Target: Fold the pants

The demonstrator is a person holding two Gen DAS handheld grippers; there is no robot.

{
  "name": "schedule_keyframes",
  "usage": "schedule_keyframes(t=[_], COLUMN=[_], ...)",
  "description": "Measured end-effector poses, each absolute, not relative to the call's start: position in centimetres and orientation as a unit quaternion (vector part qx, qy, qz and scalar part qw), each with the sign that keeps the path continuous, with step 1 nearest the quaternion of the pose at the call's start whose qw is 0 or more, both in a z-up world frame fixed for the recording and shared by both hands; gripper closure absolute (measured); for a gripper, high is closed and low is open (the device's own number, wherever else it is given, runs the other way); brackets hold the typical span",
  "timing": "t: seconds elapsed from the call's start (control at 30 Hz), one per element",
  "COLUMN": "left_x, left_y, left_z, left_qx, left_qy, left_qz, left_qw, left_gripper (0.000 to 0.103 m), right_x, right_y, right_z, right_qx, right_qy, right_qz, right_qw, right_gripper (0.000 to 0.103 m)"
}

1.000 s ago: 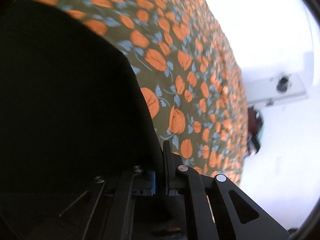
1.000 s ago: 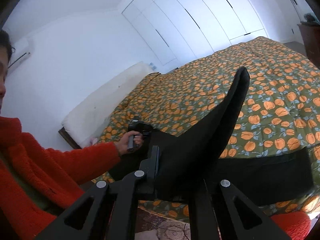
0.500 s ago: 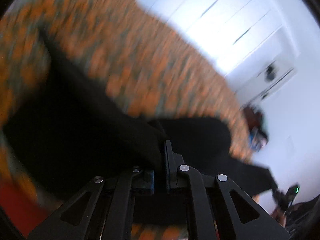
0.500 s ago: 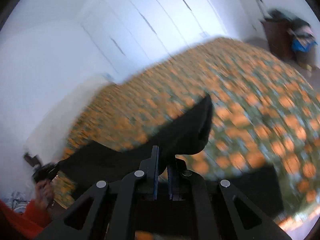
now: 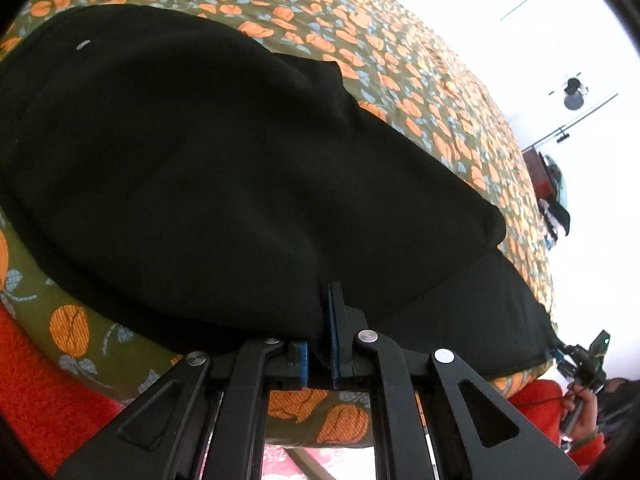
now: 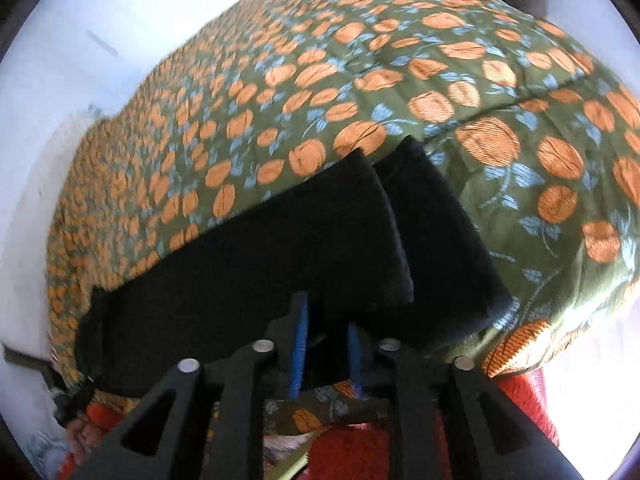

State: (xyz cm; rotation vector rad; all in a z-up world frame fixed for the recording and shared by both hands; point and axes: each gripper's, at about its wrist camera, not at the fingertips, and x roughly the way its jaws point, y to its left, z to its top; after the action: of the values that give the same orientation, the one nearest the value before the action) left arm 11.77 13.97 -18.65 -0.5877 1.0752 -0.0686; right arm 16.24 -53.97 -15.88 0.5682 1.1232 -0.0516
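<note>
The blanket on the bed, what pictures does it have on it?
The blanket is olive green with orange pumpkin-like shapes and pale blue leaves, clearest in the right wrist view.

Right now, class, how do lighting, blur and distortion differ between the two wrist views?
Left wrist view: sharp, wall blown out white, black pants featureless. Right wrist view: bedspread smeared leftward, crisper right. Both views: fisheye bulges the bed.

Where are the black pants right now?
The black pants lie spread on the orange-flowered bedspread, along its near edge, filling both wrist views just ahead of the fingers.
</note>
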Motion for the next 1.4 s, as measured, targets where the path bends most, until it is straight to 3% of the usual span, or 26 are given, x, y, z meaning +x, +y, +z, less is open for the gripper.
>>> schedule_keyframes(t=[0.07,0.17,0.23,0.3,0.4,1.4], left_x=[12.0,11.7,11.7,11.8,11.6,12.0], left_y=[13.6,13.6,13.5,13.4,13.2,10.3], left_z=[-18.9,-18.8,-18.8,-18.8,-18.5,-18.8], left_qx=[-0.28,-0.281,-0.28,-0.279,-0.28,-0.212], left_qy=[0.502,0.498,0.497,0.496,0.494,0.524], left_qz=[-0.034,-0.036,-0.036,-0.036,-0.043,-0.054], left_qw=[0.818,0.819,0.821,0.821,0.822,0.823], left_gripper=[0.097,0.097,0.097,0.097,0.095,0.095], right_x=[15.3,14.7,14.7,14.8,14.9,12.5], right_y=[-54.6,-55.3,-55.6,-55.6,-55.7,-57.7], right_z=[-15.4,-15.4,-15.7,-15.7,-15.6,-15.6], right_qx=[0.287,0.315,0.328,0.329,0.326,0.311], right_qy=[0.509,0.493,0.489,0.484,0.48,0.49], right_qz=[-0.032,-0.031,-0.027,-0.033,-0.066,-0.134], right_qw=[0.811,0.81,0.808,0.81,0.811,0.803], right_gripper=[0.055,0.054,0.058,0.086,0.094,0.095])
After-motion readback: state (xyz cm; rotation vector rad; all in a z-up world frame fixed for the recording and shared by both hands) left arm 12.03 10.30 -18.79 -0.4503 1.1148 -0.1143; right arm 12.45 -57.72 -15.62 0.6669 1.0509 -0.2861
